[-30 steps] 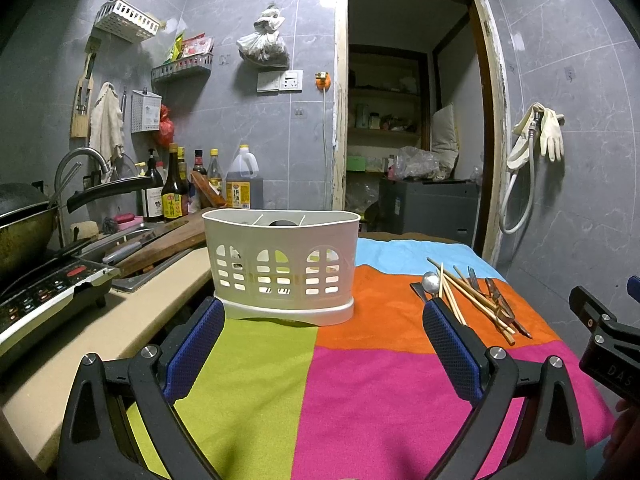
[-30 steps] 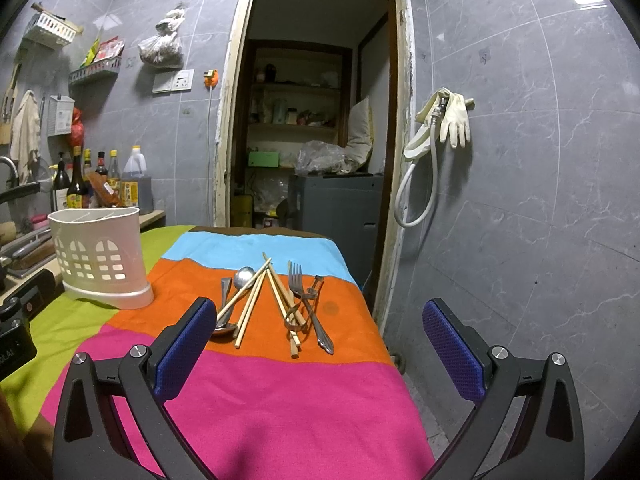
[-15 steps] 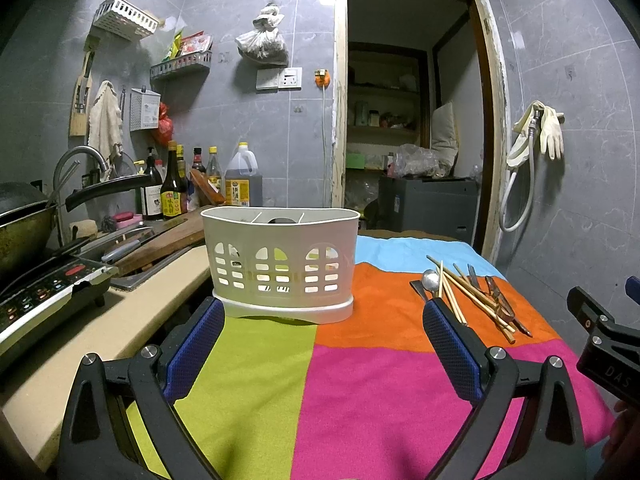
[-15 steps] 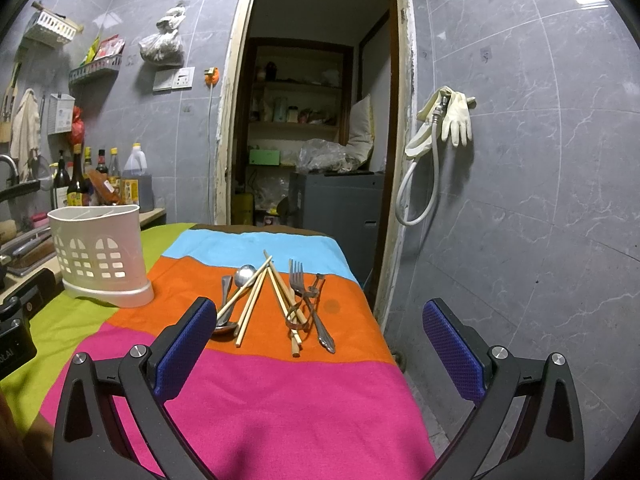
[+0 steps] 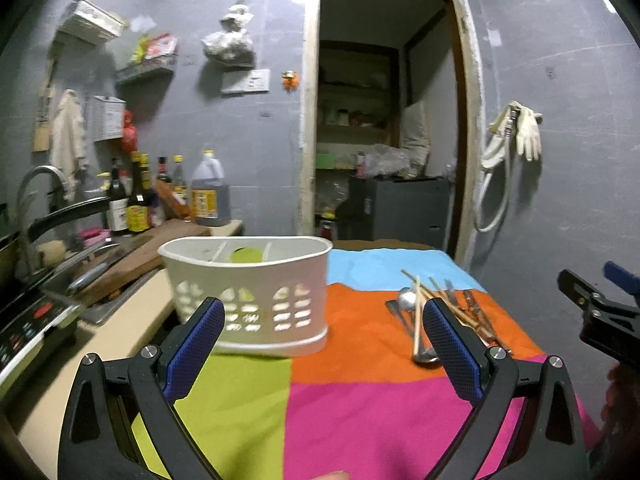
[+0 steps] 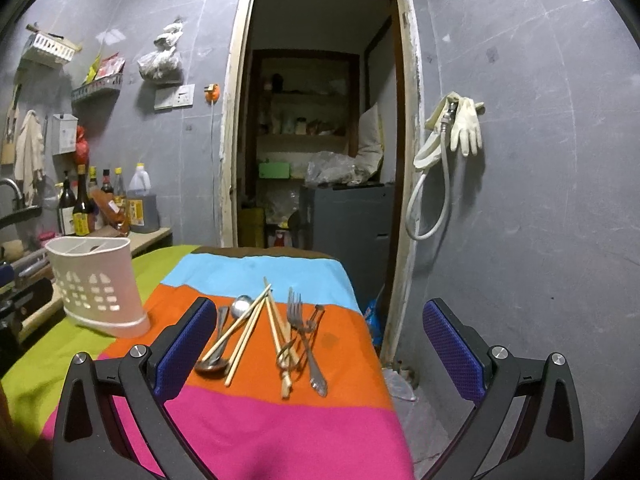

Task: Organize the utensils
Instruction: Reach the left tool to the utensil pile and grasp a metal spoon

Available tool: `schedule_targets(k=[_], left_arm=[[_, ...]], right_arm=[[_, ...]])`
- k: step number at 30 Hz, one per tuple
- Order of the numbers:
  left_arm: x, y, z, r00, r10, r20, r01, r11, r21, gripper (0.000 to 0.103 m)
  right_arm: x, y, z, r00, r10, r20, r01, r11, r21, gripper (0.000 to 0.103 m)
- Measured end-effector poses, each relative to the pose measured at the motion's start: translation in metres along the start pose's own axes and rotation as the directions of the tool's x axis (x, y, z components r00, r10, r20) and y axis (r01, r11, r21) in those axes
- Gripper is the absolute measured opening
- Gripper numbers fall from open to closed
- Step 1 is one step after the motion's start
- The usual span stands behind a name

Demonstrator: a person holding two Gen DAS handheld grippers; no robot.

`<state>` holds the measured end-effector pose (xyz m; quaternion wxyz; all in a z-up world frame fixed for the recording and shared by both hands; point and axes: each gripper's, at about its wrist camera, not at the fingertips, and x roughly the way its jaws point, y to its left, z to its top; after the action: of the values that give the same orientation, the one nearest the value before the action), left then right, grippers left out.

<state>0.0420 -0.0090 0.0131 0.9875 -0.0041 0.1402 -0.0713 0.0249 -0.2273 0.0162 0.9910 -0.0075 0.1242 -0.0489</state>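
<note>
Steel and wooden utensils (image 6: pixel 264 336) lie heaped by the surface's right edge; white caddy (image 5: pixel 248 292) nearer the left. Both grippers' jaws spread, empty. Pinch one piece alone.

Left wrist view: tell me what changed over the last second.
The left gripper has risen and tilted down: the white caddy now shows its inside. Nothing was grasped or released. The right gripper crept nearer the utensil pile. Caddy, utensils and both open grippers are otherwise unchanged.
</note>
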Motion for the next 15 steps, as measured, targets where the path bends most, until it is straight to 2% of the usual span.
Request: schedule_targets(k=[5, 12, 14, 15], left_arm=[[0.026, -0.008, 0.016, 0.993, -0.097, -0.068, 0.097, 0.995, -0.016, 0.097], [0.071, -0.027, 0.021, 0.973, -0.158, -0.166, 0.165, 0.986, 0.027, 0.097], [0.085, -0.033, 0.019, 0.964, -0.172, -0.202, 0.183, 0.982, 0.038, 0.095], [0.091, -0.035, 0.018, 0.959, -0.177, -0.220, 0.191, 0.981, 0.043, 0.091]], right_arm=[[0.033, -0.019, 0.015, 0.997, 0.038, -0.070, -0.037, 0.999, 0.012, 0.103], [0.083, -0.030, 0.017, 0.978, 0.103, -0.181, -0.105, 0.994, 0.001, 0.102], [0.095, -0.032, 0.016, 0.969, 0.116, -0.217, -0.118, 0.993, 0.004, 0.093], [0.104, -0.033, 0.015, 0.962, 0.124, -0.245, -0.126, 0.992, 0.009, 0.090]])
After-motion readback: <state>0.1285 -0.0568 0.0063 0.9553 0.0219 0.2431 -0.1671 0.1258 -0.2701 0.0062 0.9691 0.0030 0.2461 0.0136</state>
